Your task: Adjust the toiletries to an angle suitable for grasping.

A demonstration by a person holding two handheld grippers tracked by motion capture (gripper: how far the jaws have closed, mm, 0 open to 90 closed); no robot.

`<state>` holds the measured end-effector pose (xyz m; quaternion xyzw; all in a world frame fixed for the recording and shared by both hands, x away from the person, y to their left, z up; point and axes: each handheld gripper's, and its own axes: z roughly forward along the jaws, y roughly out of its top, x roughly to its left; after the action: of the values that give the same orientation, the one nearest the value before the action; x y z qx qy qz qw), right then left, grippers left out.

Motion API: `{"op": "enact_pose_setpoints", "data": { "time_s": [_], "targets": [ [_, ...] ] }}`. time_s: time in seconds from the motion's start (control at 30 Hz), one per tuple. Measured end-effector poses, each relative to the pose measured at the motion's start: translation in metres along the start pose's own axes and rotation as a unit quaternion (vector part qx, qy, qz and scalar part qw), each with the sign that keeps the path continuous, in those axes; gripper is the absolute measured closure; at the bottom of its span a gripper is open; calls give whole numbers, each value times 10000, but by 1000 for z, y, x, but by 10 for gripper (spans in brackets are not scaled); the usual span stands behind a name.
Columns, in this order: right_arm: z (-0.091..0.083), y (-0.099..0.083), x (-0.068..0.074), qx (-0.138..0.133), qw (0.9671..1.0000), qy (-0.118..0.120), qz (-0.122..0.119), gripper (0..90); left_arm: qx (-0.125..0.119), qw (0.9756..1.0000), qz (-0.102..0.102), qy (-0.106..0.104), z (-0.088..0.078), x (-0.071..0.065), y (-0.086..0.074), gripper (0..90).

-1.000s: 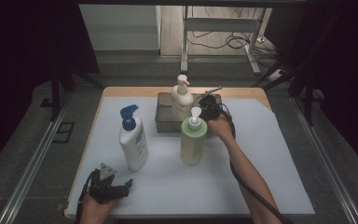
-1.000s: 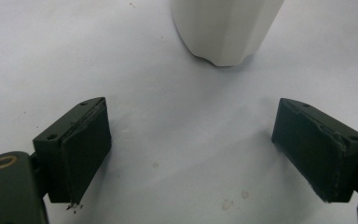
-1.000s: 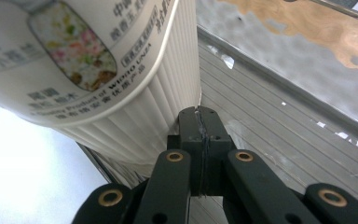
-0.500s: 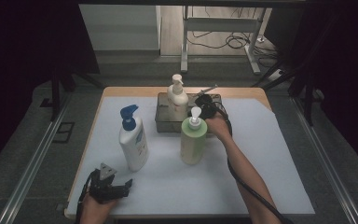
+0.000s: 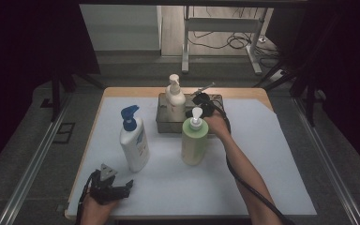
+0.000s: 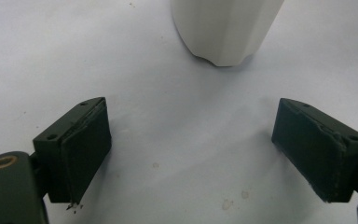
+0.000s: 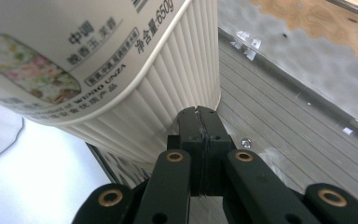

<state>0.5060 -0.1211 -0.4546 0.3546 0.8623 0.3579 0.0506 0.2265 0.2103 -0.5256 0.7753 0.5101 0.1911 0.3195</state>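
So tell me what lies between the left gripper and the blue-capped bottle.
Nothing: the left gripper view shows bare white table between the left gripper, jaws wide open, and the blue-capped bottle just ahead.

Both forearms are bare, with no sleeve showing. The left gripper (image 5: 108,189) is black, topped by a grey three-cornered plate, with a black cable looping off its side. Up close its fingers (image 6: 81,147) are flat dark blocks with small screw holes at the corners and a brass-ringed hole in the link below. The right gripper (image 7: 199,116) is black too, its linkage arms set with brass-ringed pivots, and a thick black cable trails back along the forearm.
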Motion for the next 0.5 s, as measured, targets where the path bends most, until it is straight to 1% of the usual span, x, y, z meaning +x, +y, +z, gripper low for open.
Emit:
{"op": "enact_pose_setpoints", "data": {
  "time_s": [0.2, 0.37, 0.5],
  "targets": [
    [4, 5, 2, 97, 9999, 125, -25, 893, -2, 10000, 0, 0, 0, 0, 0, 112],
    [5, 7, 3, 135, 9998, 162, -45, 893, -3, 10000, 1, 1, 0, 0, 0, 112],
    [8, 10, 6, 194, 9995, 207, -117, 893, -3, 10000, 1, 0, 0, 0, 0, 112]
  ]
}}
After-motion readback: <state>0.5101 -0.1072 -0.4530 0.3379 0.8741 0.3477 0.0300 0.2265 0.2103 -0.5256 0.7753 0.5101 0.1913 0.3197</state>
